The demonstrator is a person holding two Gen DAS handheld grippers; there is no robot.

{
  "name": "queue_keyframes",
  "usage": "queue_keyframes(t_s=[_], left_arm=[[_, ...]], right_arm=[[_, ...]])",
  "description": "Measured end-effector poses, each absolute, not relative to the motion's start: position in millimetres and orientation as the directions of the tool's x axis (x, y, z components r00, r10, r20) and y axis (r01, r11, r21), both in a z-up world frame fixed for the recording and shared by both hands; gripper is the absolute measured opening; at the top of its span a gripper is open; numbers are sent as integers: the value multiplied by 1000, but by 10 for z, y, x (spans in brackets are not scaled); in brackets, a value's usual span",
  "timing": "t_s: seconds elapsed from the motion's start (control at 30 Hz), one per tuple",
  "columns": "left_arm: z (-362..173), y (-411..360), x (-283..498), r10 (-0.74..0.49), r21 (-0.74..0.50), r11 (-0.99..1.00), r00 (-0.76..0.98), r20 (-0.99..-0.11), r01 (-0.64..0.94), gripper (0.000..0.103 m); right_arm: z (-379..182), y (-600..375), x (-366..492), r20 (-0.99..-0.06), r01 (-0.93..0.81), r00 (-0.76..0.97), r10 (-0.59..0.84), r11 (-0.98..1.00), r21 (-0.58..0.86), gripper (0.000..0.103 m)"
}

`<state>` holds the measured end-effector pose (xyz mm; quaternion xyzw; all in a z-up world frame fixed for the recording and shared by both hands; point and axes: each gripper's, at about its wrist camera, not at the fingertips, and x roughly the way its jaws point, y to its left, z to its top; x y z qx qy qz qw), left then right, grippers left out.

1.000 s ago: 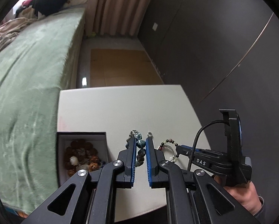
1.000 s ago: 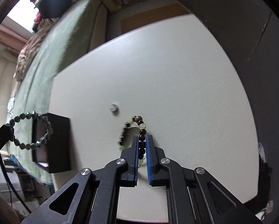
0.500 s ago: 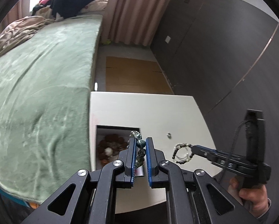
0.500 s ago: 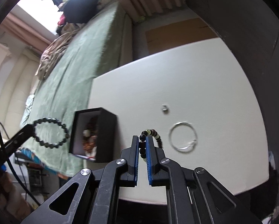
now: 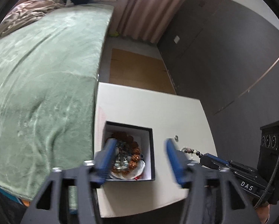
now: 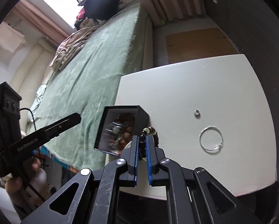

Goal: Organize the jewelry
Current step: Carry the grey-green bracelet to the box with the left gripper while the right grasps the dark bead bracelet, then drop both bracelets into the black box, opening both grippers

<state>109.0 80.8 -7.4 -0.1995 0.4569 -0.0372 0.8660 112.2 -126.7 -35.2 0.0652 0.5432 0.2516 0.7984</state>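
A black box (image 5: 152, 155) with a white inside stands at the white table's (image 5: 139, 104) left edge. Brown beads fill it, and a dark green bead bracelet (image 5: 121, 161) lies blurred on top. My left gripper (image 5: 140, 141) hangs over the box; its jaws are opening, with nothing pressed between them. My right gripper (image 6: 142, 143) is shut on a bracelet of dark and pale beads (image 6: 151, 130), held in the air just right of the box (image 6: 142, 117). In the left wrist view that bracelet (image 5: 191, 150) dangles from the right gripper (image 5: 202, 155).
A thin silver bangle (image 6: 211, 139) and a small ring (image 6: 196, 113) lie on the table (image 6: 195, 85) to the right of the box. A bed with a green blanket (image 5: 42, 78) runs along the table's left side. A dark wall (image 5: 223, 56) stands on the right.
My left gripper came over the box and its jaws spread, and the dark bracelet dropped into the box. My right gripper lifted the mixed bead bracelet off the table toward the box.
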Motion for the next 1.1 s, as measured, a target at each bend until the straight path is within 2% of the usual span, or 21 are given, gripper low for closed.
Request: queue_keyframes(t_s=[0.53,0.6,0.63,0.67,0.73,0.9,1.0,1.1], left_arm=[[-51,1360,807,-179,-383,893,595,-783,-236,67],[-26,1373,795,-170,-371,900,598,-783,-230,68],[-1,1368,791,-163,-361,906,605,-779,-220,67],[34,1348,779,-149,-343,917,621,-770,-205,67],[65,1304,781,-122,-305,933,631,-766,-191,70],[47,1147,877,-131,-290,943,622,-772,-161,77],[23,975,968,-157,-298,945,613,-775,-134,79],[4,809,1043,-188,-317,942,611,-769,-109,88]], right_arm=[[-256,-543,1189,-780,-437,252,573,786,436,9],[-289,-485,1214,-787,-428,275,552,803,414,9],[-323,-476,1224,-797,-412,284,534,818,401,12],[-395,-485,1251,-809,-387,278,518,831,400,29],[-493,-574,1254,-803,-342,274,530,834,434,54],[-545,-834,1219,-803,-310,297,517,847,431,56],[-505,-1044,1213,-794,-282,319,518,851,442,71],[-442,-1241,1201,-777,-270,344,527,848,456,76]])
